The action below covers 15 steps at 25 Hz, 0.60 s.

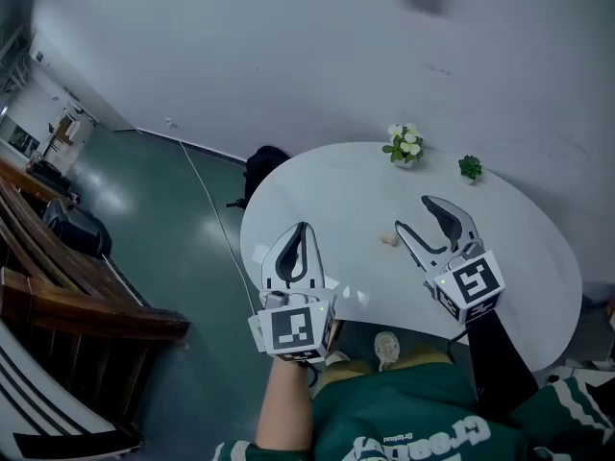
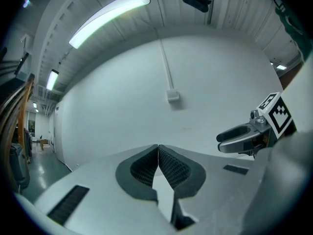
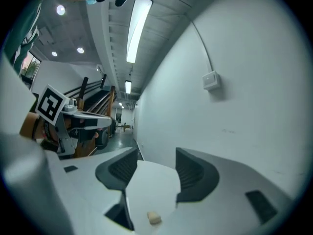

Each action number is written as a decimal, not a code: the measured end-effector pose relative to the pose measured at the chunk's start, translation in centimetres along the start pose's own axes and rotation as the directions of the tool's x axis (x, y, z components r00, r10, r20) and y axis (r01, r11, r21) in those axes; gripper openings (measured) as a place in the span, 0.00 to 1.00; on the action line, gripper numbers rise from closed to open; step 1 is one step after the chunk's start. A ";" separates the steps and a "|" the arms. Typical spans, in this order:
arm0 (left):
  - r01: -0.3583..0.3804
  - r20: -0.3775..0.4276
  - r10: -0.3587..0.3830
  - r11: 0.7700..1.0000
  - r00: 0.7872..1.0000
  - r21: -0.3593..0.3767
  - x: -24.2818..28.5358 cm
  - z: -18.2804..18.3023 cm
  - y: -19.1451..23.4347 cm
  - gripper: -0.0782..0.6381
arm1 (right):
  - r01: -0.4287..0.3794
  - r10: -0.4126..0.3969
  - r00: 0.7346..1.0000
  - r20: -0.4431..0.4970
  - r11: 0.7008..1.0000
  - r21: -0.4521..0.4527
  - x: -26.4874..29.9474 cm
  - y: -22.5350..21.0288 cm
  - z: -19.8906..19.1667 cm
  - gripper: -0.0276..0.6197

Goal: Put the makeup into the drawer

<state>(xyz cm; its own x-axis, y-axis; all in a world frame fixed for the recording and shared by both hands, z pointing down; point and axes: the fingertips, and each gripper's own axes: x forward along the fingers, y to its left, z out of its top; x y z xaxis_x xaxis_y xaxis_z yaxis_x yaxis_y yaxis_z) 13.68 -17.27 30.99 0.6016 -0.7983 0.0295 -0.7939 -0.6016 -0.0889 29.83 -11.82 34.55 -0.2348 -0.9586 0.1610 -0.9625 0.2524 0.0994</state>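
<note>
My left gripper (image 2: 158,148) has its jaws pressed together, empty. My right gripper (image 3: 156,168) holds its jaws spread over the white oval desk (image 1: 327,200). The small beige lump (image 3: 154,218) on that desk shows in the right gripper view, not the left.

The makeup (image 1: 389,239) is one small piece, pale beige, rounded and stubby, something like a little sponge or puff. It is too small for me to tell more than that. It lies on its own about the middle of the white desk (image 1: 317,190), well in from every edge of the desk. It rests flat on the desk top with nothing on it or against it. In my right gripper view the makeup (image 3: 154,218) shows low down on the desk as a short, blunt lump. It is a little longer than it is tall, and it lies free, not gripped.
</note>
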 end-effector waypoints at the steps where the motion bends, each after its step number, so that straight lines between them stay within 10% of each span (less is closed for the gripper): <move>1: -0.002 -0.003 0.002 1.000 1.000 0.000 0.2 -0.1 -0.2 0.11 | -0.023 0.022 0.999 -0.037 1.000 -0.017 0.4 0.1 -1.0 0.44; 5: -0.010 -0.019 0.010 1.000 1.000 0.011 0.6 -1.2 -0.2 0.11 | -0.208 0.172 0.945 -0.279 0.972 -0.106 2.9 1.2 -7.5 0.44; 15: -0.078 -0.026 0.078 0.997 0.997 0.018 -0.1 -3.5 1.3 0.11 | -0.506 0.286 0.644 -0.710 0.855 -0.115 7.0 3.1 -22.8 0.48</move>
<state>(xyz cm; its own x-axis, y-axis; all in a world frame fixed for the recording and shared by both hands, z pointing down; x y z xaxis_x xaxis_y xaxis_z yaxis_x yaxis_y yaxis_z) 12.28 -18.11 34.37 0.5350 -0.8435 0.0479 -0.8367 -0.5368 -0.1089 28.34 -14.77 58.32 -0.3298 -0.4517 0.8290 -0.6884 0.7160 0.1163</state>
